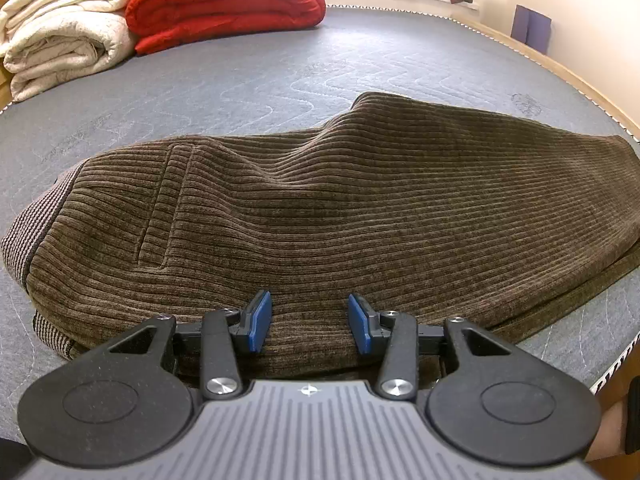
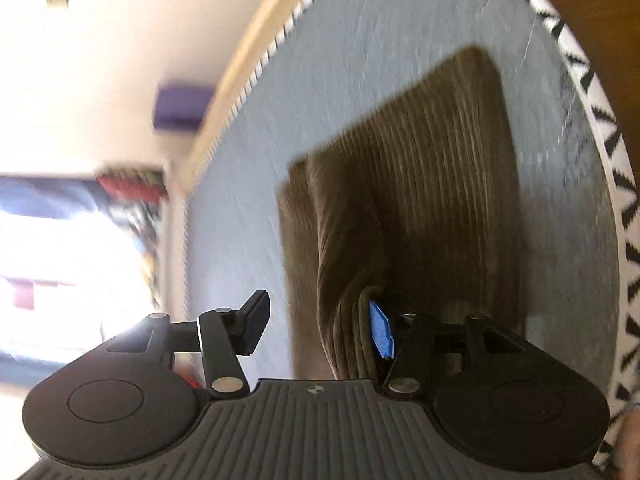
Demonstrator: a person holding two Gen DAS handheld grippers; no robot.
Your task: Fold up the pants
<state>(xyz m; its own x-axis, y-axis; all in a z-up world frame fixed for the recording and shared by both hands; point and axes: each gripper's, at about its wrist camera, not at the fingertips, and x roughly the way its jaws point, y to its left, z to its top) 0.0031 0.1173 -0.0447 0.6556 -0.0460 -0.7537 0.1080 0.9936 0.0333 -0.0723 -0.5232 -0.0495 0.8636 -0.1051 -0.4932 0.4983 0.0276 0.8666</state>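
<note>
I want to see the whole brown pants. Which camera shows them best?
The left wrist view. There the brown pants lie sharp and spread across the grey mattress, ribbed cloth clear. The right wrist view is blurred and tilted, showing only one end, with a fold by the right claw.

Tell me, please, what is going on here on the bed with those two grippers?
A person with a handheld gripper in each hand is folding brown corduroy pants on a grey mattress. The pants lie partly folded, with a bump in the middle. The left gripper hovers open over their near edge, gripping nothing. The right gripper is open too; a fold of the fabric lies between its fingers, against the blue pad, though that view is blurred. A red quilt and cream blankets sit folded at the far end.
</note>
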